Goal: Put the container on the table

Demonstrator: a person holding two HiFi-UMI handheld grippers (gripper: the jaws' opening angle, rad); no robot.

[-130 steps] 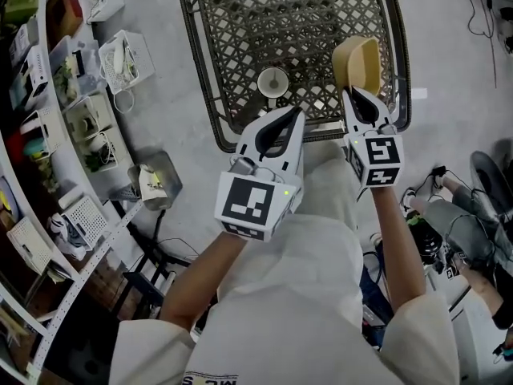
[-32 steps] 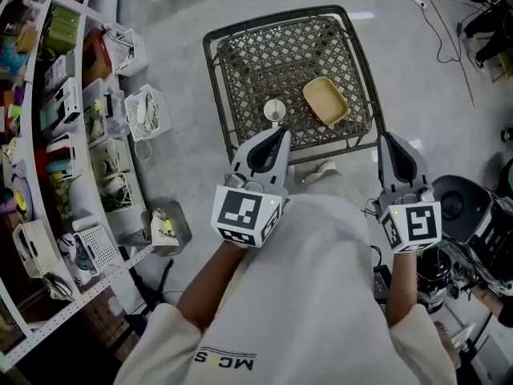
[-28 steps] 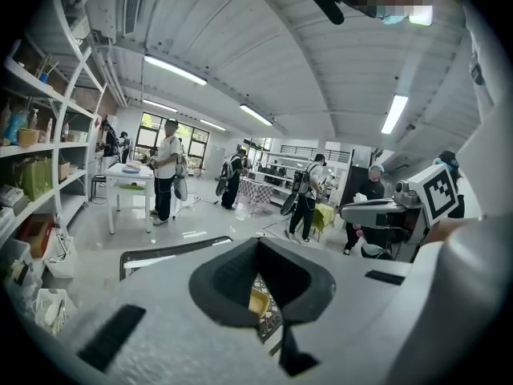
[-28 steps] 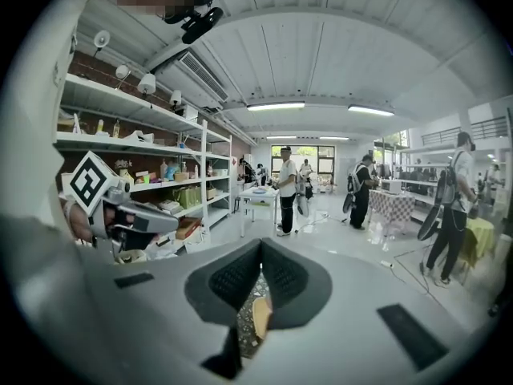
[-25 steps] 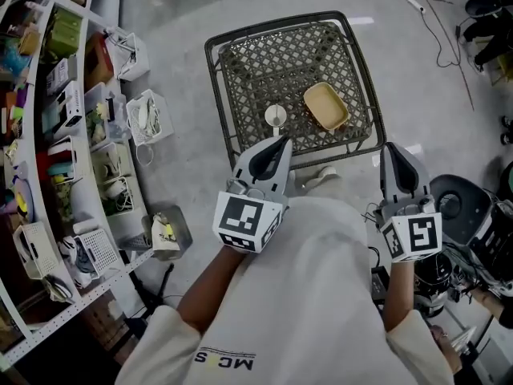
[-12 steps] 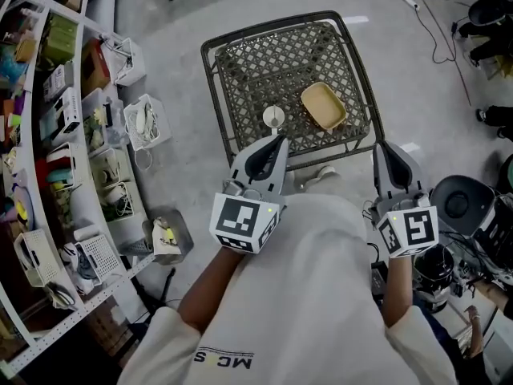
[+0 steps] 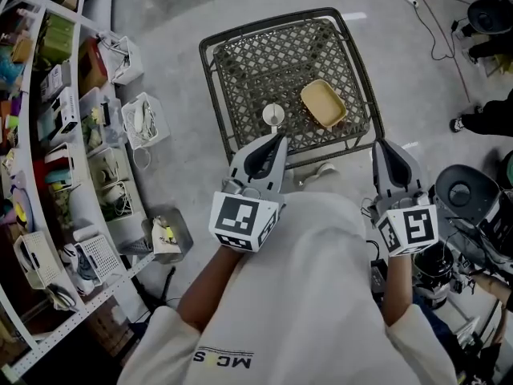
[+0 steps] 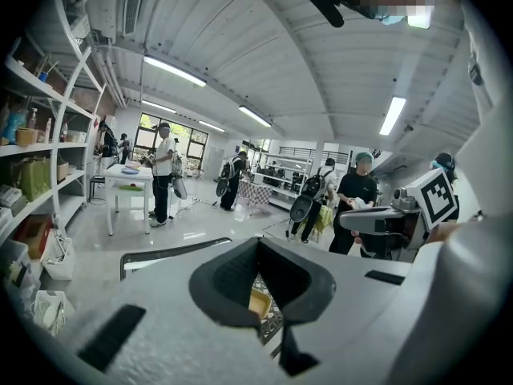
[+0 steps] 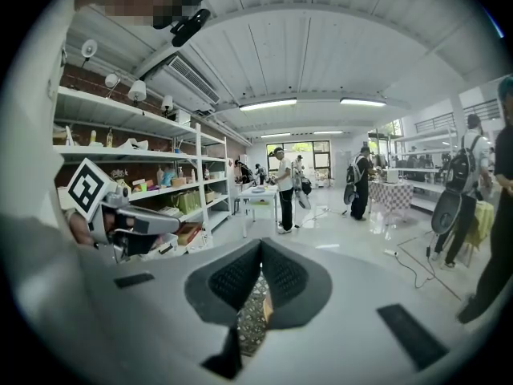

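The shallow yellow container (image 7: 323,103) lies on the dark lattice table (image 7: 240,62), near its front right corner. A small round white object (image 7: 273,115) stands to its left. My left gripper (image 7: 278,139) hangs shut and empty just short of the table's front edge. Off the front right corner, my right gripper (image 7: 384,146) is also shut and empty. In the left gripper view the shut gripper (image 8: 258,242) frames a sliver of the container (image 8: 258,301). Below the gripper (image 9: 261,244) in the right gripper view, the lattice (image 9: 248,321) and a yellow edge (image 9: 267,307) show.
White shelves (image 7: 32,127) crowded with boxes curve along the left, with wire bins (image 7: 145,119) and a small basket (image 7: 165,232) on the floor beside them. Cables (image 7: 439,22) trail at upper right. A black round device (image 7: 455,191) sits by my right. Several people (image 8: 163,171) stand in the room.
Five seconds ago my right gripper held the container over the table. Now it lies on the lattice and the gripper has pulled back, shut. Little has moved in the last second.
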